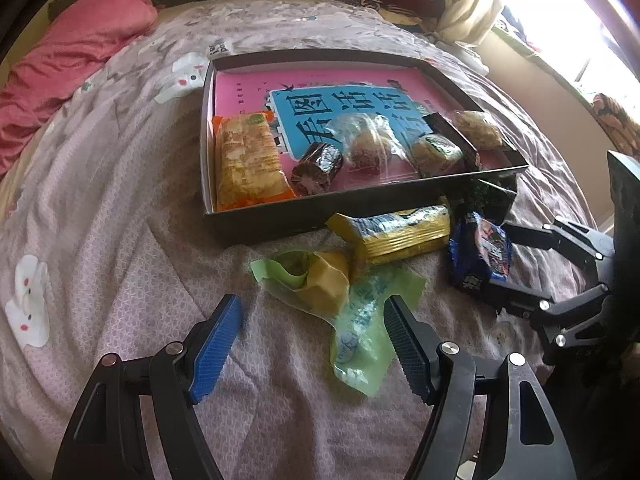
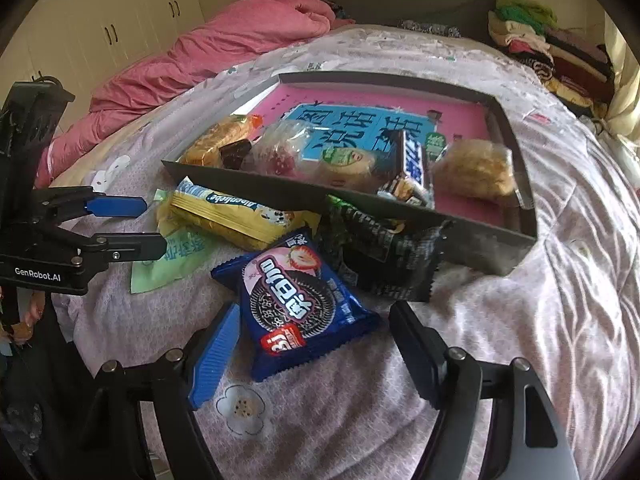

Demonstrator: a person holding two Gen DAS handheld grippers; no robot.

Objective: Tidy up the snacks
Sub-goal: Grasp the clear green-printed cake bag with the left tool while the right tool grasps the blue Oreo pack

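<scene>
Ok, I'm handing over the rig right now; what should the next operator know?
Left gripper: open, empty, over the green-and-yellow wrapper on the bedspread.
Right gripper: open, fingers either side of the blue strawberry cookie packet, not gripping it.
Done: several snacks already lie in the dark shallow box, including the orange cracker pack.
Left: the blue packet, the yellow wafer pack, the black packet against the box's front wall and the green-and-yellow wrapper are outside the box.
</scene>
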